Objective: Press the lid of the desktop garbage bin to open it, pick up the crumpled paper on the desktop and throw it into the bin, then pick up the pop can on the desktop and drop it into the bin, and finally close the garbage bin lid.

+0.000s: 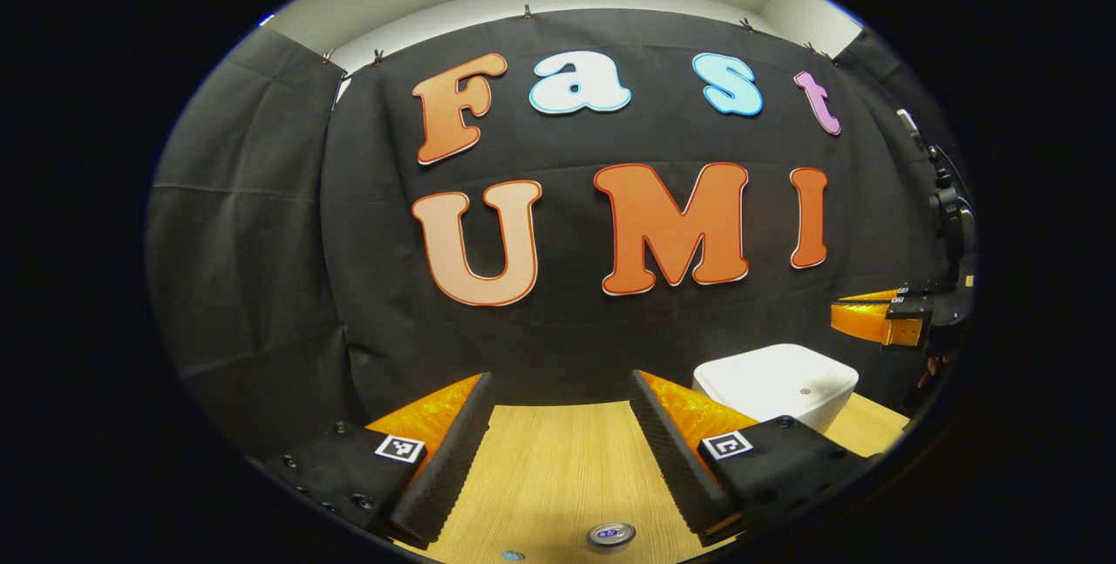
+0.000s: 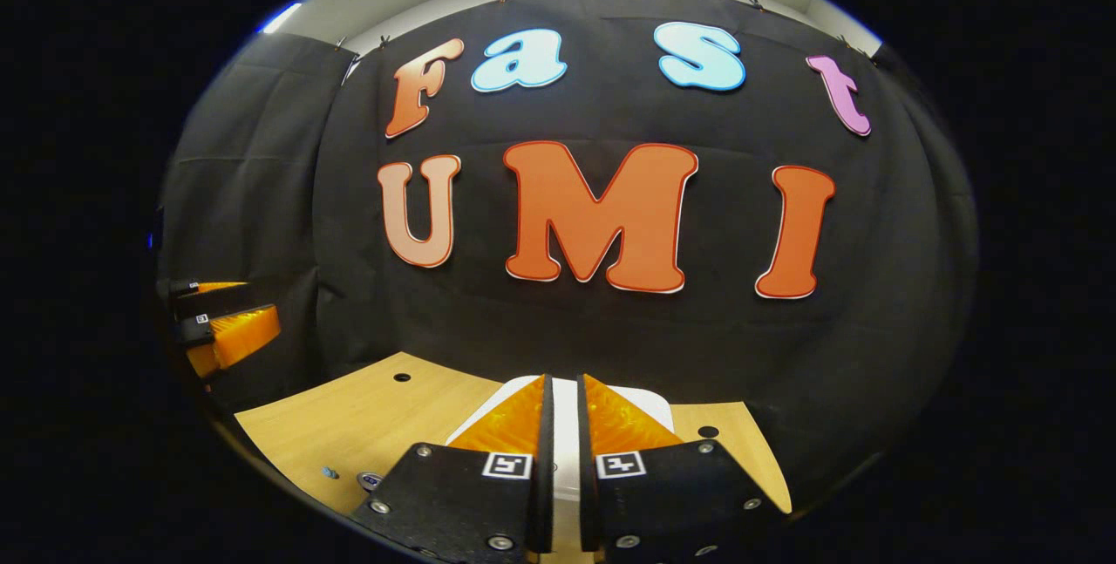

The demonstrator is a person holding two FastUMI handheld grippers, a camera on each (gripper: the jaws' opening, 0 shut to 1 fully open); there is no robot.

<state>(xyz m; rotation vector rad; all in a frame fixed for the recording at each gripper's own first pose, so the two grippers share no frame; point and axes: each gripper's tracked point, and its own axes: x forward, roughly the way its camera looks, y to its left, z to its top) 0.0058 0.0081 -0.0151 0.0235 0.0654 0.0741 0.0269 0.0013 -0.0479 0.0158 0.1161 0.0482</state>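
Note:
The white garbage bin [image 1: 776, 385] stands on the wooden table [image 1: 558, 468] at the right of the left gripper view, its lid lying flat. My left gripper [image 1: 561, 381] is open above the table with nothing between its fingers. The pop can [image 1: 610, 534] stands just below it, only its top showing. My right gripper [image 2: 564, 381] hovers right over the bin's lid [image 2: 649, 403], its fingers drawn together to a thin slit and holding nothing. The can [image 2: 370, 481] also appears low on the left in the right gripper view. Each gripper shows at the other view's edge: right gripper [image 1: 837, 309], left gripper [image 2: 261, 302].
The black cloth wall rises close behind the table's far edge. Two small dark holes [image 2: 401, 377] mark the tabletop on either side of the bin. A tiny blue object [image 2: 330, 472] lies near the can. Black camera gear [image 1: 950, 207] hangs at the far right.

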